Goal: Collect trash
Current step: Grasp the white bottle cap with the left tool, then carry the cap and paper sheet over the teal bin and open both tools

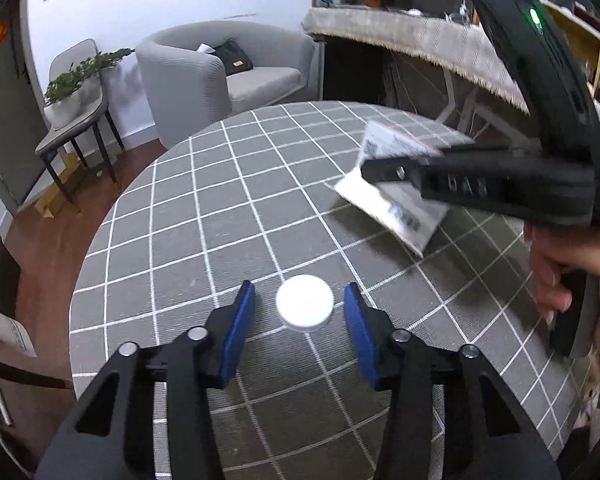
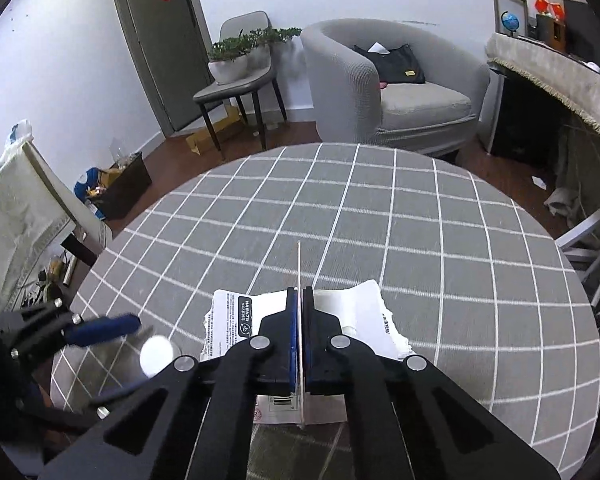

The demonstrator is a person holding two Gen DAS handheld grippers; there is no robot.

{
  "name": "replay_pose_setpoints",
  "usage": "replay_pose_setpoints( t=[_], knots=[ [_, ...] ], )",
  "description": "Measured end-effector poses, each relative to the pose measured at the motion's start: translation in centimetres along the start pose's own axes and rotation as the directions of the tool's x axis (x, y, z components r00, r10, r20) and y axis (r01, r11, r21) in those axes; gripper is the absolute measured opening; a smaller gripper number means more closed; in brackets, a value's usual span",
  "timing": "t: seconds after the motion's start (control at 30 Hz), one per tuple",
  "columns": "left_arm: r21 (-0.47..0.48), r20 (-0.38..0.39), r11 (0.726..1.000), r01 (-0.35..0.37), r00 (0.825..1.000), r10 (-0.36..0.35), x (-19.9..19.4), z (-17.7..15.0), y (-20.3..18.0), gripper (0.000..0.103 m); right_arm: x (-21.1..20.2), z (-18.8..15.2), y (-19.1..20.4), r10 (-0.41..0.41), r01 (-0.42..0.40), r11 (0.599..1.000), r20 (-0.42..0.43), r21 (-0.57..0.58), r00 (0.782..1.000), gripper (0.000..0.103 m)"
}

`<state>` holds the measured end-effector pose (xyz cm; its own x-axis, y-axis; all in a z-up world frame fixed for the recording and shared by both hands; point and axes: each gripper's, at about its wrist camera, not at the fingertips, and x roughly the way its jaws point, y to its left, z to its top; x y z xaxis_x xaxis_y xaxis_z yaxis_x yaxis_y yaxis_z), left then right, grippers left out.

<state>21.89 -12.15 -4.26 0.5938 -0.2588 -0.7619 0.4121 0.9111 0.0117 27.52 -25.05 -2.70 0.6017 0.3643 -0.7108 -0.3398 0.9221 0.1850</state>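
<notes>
A white round cap [image 1: 305, 301] lies on the round table [image 1: 220, 208] with the grey checked cloth. My left gripper [image 1: 300, 300] is open, its blue pads on either side of the cap, not touching it. The cap [image 2: 157, 356] and the left gripper [image 2: 108, 344] also show at the lower left of the right wrist view. My right gripper [image 2: 300, 300] is shut on a white printed paper wrapper [image 2: 236, 320], held edge-on just above the cloth. In the left wrist view the right gripper [image 1: 370, 170] holds the wrapper [image 1: 396, 208] at the right.
A grey armchair [image 2: 400, 92] with a black bag stands beyond the table. A chair with potted plants [image 2: 236, 64] stands by the door. A dark bin of rubbish [image 2: 120, 184] sits on the floor at the left. A cloth-covered desk [image 2: 560, 76] is at the right.
</notes>
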Motion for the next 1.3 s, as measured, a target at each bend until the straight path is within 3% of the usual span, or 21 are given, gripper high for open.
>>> replay_pose_setpoints(
  t=[0.17, 0.23, 0.43, 0.8, 1.3],
  knots=[
    [0.011, -0.022, 1.0, -0.008, 1.0, 0.008, 0.5, 0.1, -0.1, 0.04, 0.0, 0.5, -0.5, 0.007, -0.007, 1.0, 0.013, 0.019, 1.0, 0.002],
    [-0.001, -0.023, 1.0, 0.006, 1.0, -0.006, 0.6, 0.2, 0.2, 0.032, 0.0, 0.8, -0.6, 0.011, -0.012, 1.0, 0.017, 0.027, 1.0, 0.002],
    [0.014, -0.011, 1.0, -0.001, 1.0, 0.001, 0.0, -0.1, 0.2, 0.032, -0.1, 0.9, -0.3, 0.016, -0.017, 0.999, 0.017, 0.033, 1.0, 0.002],
    [-0.187, 0.095, 0.981, -0.048, 0.993, 0.066, -4.0, -2.2, 5.4, 0.032, -1.4, -0.2, 2.7, 0.051, -0.052, 0.999, 0.029, 0.008, 0.998, 0.002],
    [-0.31, 0.091, 0.942, -0.125, 0.983, 0.161, -9.2, -8.9, 10.0, 0.032, -4.2, -3.3, 9.0, 0.095, -0.092, 0.994, 0.051, -0.058, 0.994, 0.002]
  ],
)
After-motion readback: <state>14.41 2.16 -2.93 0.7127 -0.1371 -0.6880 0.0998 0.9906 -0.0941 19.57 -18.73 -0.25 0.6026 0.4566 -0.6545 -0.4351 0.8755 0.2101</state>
